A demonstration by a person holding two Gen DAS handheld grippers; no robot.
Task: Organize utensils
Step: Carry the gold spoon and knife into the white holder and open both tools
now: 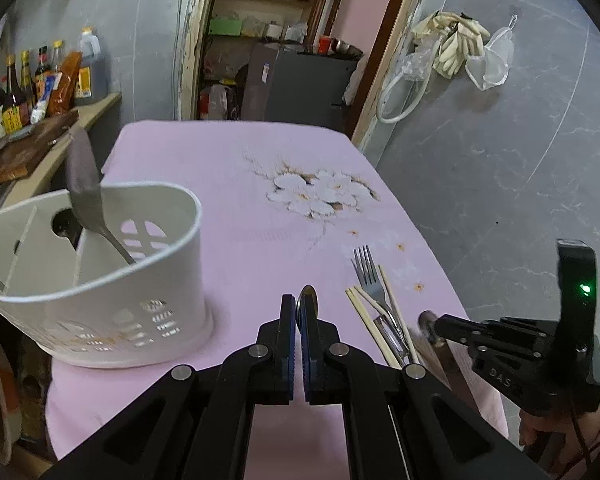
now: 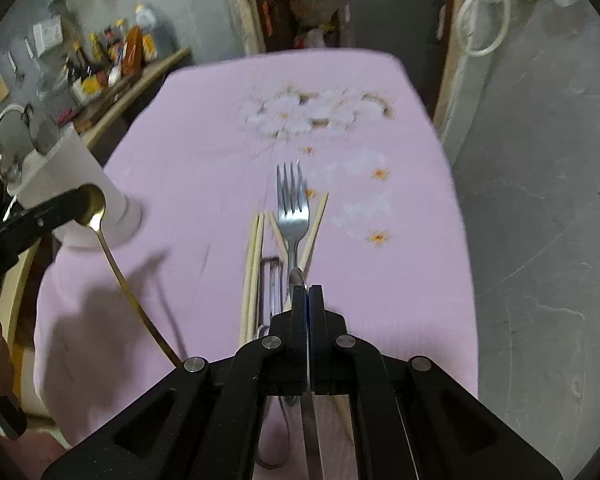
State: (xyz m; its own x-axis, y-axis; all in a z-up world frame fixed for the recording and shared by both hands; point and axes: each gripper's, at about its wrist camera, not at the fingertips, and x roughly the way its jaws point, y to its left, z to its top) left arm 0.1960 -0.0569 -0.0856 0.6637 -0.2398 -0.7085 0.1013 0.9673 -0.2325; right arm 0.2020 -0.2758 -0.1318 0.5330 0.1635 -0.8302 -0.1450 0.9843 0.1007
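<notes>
The left gripper was clamped on the bowl of a slim gold-coloured metal spoon, whose long handle hung down and away over the pink flowered tablecloth. The right gripper was closed on a thin, flat silver metal utensil; whether it was a knife or a spoon could not be told.

The white perforated plastic utensil caddy stood on the left part of the cloth, near the left gripper. A large grey ladle-like spoon already leaned in one of its compartments.

A silver metal fork, pale wooden chopsticks and another metal piece lay together just beyond the right gripper.

Recommended procedure, as a judgement: carry the gold spoon over a free compartment, tip it until the handle points down, lower it inside the rim, then release. Gripping by the bowl leaves the handle free to swing, so motion should be slow. The right gripper should lift clear of the pile without dragging the fork or chopsticks.
</notes>
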